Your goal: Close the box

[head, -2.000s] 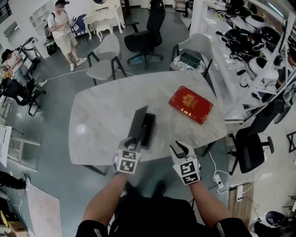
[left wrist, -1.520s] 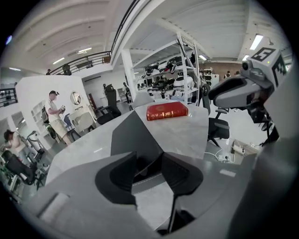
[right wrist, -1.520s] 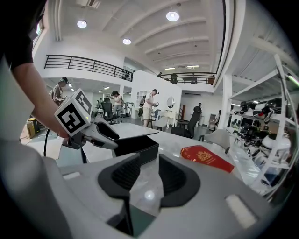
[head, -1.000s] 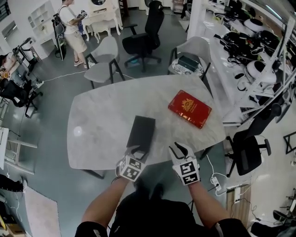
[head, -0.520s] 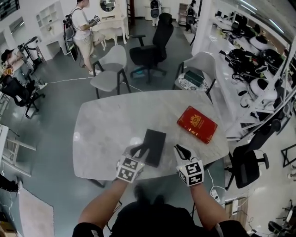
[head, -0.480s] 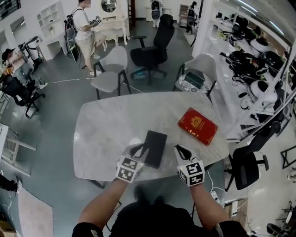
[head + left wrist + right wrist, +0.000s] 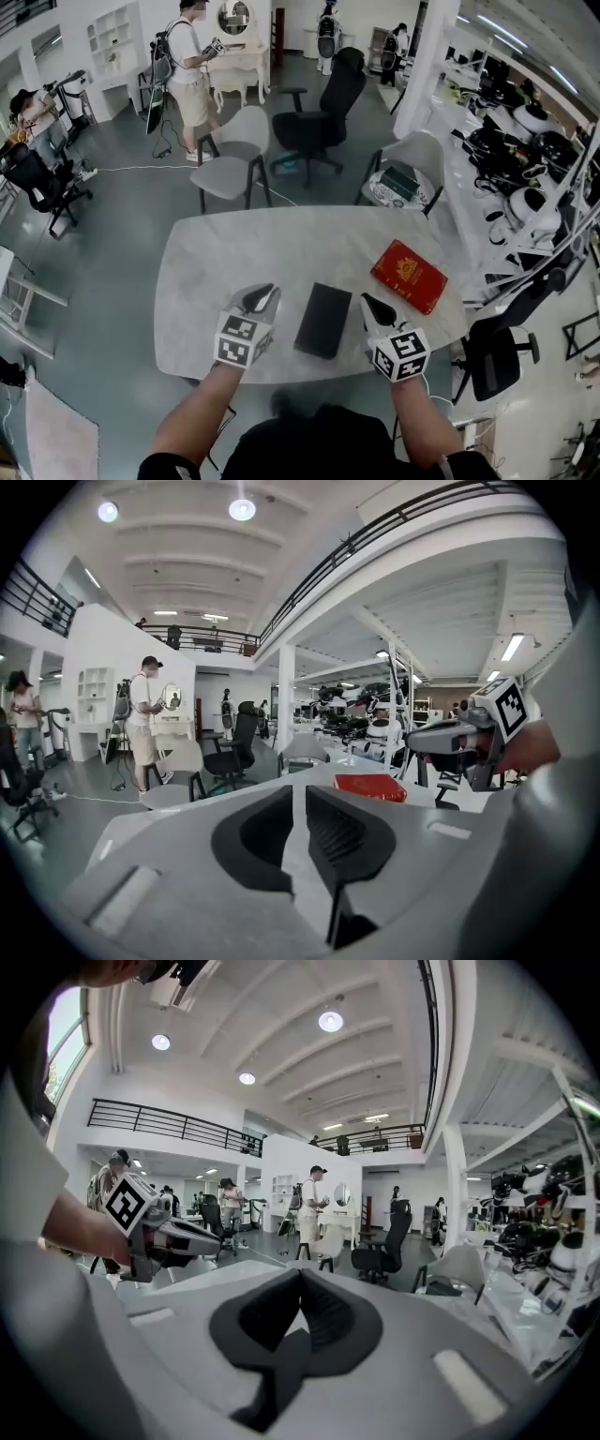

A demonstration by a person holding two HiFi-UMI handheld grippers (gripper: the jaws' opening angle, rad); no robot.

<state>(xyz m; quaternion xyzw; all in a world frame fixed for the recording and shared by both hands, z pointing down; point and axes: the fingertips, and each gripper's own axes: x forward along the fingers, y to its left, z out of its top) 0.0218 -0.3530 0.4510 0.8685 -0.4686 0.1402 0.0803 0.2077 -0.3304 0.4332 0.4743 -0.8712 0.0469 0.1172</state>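
Task status: lid down, box [image 7: 322, 320] lying flat and closed on the worktop [image 7: 206, 272]; judged complete, nothing left beyond withdrawal.
Box position: near the front edge of the worktop, between the two tongs, touching neither; red book [image 7: 409, 276] further back to the right, apart.
Left tongs [image 7: 262, 297]: just left of the box, clear of it; jaws closing, narrow gap, nothing between.
Right tongs [image 7: 374, 307]: just right of the box; jaws fully together, empty.
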